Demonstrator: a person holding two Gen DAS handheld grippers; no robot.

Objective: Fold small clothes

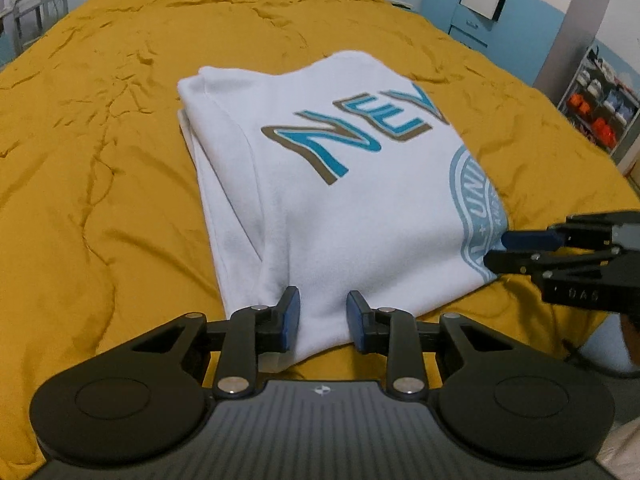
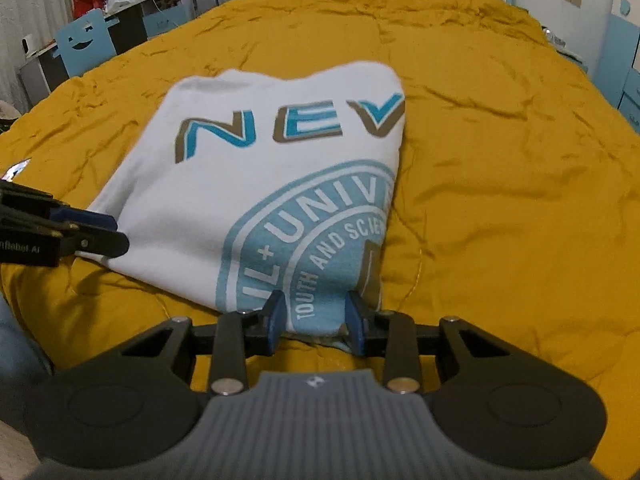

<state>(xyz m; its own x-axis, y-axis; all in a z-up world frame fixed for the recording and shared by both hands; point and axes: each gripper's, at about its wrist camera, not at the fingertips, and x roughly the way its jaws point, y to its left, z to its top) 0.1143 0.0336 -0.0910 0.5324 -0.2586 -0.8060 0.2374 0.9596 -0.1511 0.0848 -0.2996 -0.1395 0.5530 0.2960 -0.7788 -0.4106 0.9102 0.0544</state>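
The folded white shirt (image 1: 340,184) lies on the mustard bedspread (image 1: 100,160), its near edge running between both sets of jaws; the left gripper (image 1: 323,318) has its jaws parted with a bunch of white hem between them; the right gripper (image 2: 315,318) stands likewise apart around the corner printed with the blue seal (image 2: 304,240).
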